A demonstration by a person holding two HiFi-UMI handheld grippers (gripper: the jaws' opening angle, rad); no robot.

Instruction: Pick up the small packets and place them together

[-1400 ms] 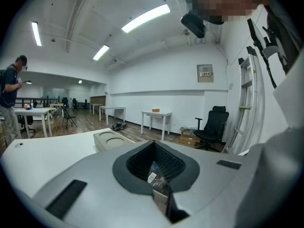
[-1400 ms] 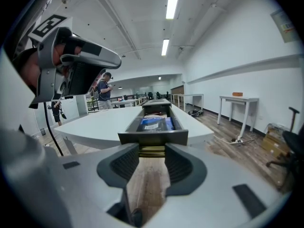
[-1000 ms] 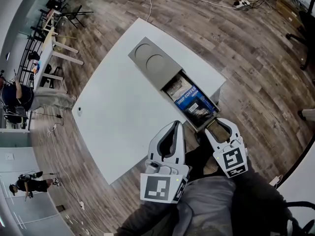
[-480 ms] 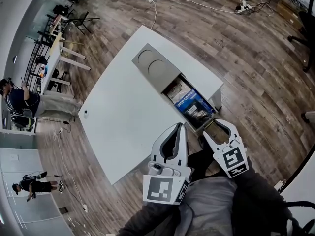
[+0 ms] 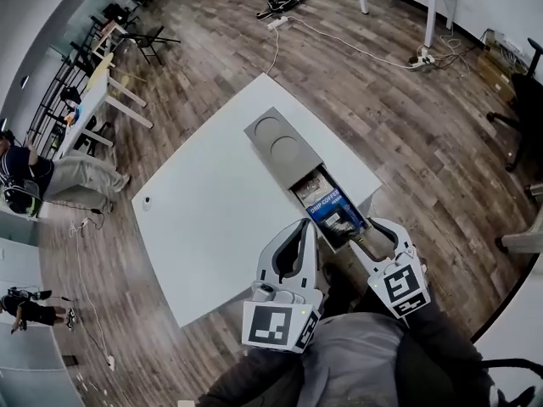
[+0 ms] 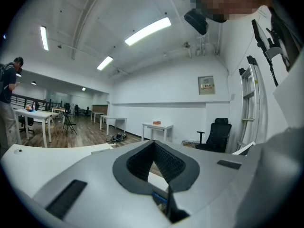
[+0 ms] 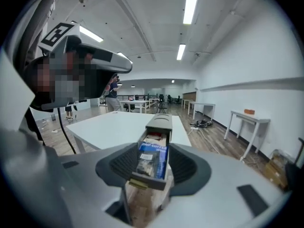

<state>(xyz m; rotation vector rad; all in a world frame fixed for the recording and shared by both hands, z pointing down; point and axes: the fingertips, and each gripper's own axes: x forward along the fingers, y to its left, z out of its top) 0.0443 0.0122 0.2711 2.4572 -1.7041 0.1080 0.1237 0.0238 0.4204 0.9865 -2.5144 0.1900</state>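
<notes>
A small blue packet (image 7: 153,151) printed DRIP COFFEE is seen lying flat in an open grey plastic drawer (image 7: 146,179). A small clear packet (image 7: 147,165) of dark contents is laid over its near end, and a pale brown packet (image 7: 153,137) is tucked behind it. The drawer is pulled out of a long grey box (image 5: 280,141) with two round recesses in its lid, which is set on a white rectangular table (image 5: 208,219). The drawer's front is found just ahead of the tips of the right gripper (image 5: 373,231), in line with the gap between its jaws. Those jaws are spread and have just been opening, and no pad is pressed on anything. The left gripper (image 5: 303,227) is held with the drawer's front just to the right of its tips, its jaws clenched tip to tip with nothing caught between them.
</notes>
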